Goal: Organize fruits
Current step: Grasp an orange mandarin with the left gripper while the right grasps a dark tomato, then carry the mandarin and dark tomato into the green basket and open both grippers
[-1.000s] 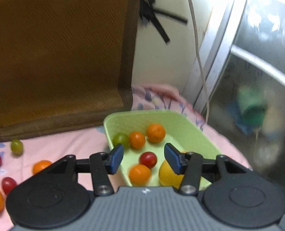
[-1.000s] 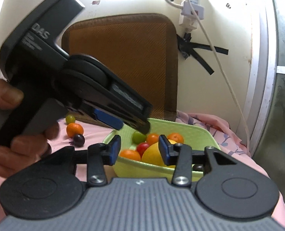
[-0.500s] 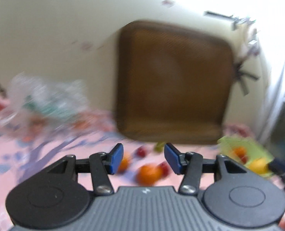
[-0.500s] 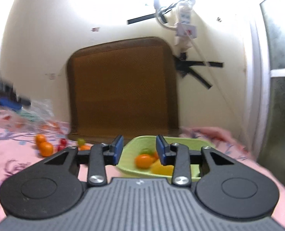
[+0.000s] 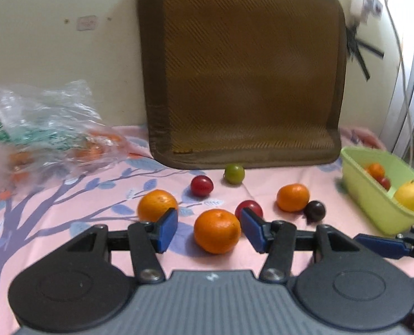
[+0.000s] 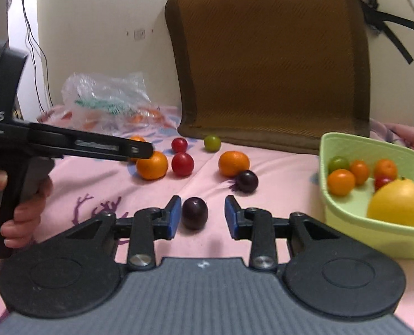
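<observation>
Loose fruit lies on the pink cloth (image 5: 67, 217). In the left wrist view an orange (image 5: 217, 230) sits between the blue pads of my left gripper (image 5: 209, 223); its jaws are opening and do not press the orange. Around it are another orange (image 5: 157, 205), a third orange (image 5: 292, 201), red fruits (image 5: 201, 185), a green one (image 5: 234, 173) and a dark plum (image 5: 314, 210). My right gripper (image 6: 203, 213) is open around a second dark plum (image 6: 194, 213), which lies near its left pad. The green basket (image 6: 346, 223) at the right holds several fruits, among them a big yellow one (image 6: 398, 202).
A brown cushion (image 5: 243, 69) leans on the wall behind the fruit. A crumpled plastic bag (image 5: 39, 131) with oranges in it lies at the far left. A person's hand (image 6: 25, 203) holds the left gripper's handle. A cable (image 5: 402, 55) hangs at the right wall.
My left gripper has swung left from over the basket and come down around a loose orange. My right gripper has turned from the basket to the dark plum, jaws narrower than a second ago.
</observation>
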Demonstrator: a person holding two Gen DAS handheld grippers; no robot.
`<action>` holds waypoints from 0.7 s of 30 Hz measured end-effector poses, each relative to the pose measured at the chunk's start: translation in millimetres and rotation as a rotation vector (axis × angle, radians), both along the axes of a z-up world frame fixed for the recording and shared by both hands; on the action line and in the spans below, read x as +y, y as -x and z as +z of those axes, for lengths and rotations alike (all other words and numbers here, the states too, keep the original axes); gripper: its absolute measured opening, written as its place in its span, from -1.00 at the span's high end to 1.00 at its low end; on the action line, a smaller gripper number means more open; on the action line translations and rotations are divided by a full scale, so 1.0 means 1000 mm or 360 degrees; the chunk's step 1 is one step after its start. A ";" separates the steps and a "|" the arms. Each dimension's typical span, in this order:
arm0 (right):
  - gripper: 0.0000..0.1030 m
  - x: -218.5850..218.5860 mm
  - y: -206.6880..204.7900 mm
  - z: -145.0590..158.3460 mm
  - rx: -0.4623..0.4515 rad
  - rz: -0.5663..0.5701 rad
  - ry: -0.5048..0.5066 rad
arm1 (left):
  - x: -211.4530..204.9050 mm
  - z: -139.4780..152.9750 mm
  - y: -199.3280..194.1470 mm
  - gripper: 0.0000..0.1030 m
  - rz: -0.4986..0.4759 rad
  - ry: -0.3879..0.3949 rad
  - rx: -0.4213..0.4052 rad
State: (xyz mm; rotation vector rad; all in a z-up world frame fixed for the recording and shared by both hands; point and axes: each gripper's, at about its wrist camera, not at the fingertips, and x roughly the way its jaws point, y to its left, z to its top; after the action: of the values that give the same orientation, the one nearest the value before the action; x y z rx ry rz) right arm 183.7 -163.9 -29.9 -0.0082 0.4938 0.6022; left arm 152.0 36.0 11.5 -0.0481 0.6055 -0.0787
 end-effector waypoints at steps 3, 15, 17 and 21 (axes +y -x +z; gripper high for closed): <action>0.21 0.003 -0.007 -0.008 0.0053 0.0007 -0.0001 | -0.004 -0.008 -0.006 -0.07 -0.0018 -0.0010 0.0013; 0.49 -0.007 -0.001 -0.006 0.0072 0.0033 -0.0090 | -0.011 -0.004 0.038 0.22 -0.0142 0.0115 0.0021; 0.49 -0.014 0.005 -0.003 0.0070 0.0020 -0.0085 | -0.015 -0.001 0.050 0.22 -0.0197 0.0187 0.0028; 0.49 -0.033 0.029 0.001 0.0021 0.0000 -0.0052 | -0.035 0.002 0.071 0.22 -0.0314 0.0270 0.0038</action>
State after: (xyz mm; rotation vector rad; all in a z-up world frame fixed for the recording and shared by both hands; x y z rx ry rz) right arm 154.7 -196.6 -28.8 0.0268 0.4968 0.6102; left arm 81.2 1.3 13.7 -0.1538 0.6250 -0.3213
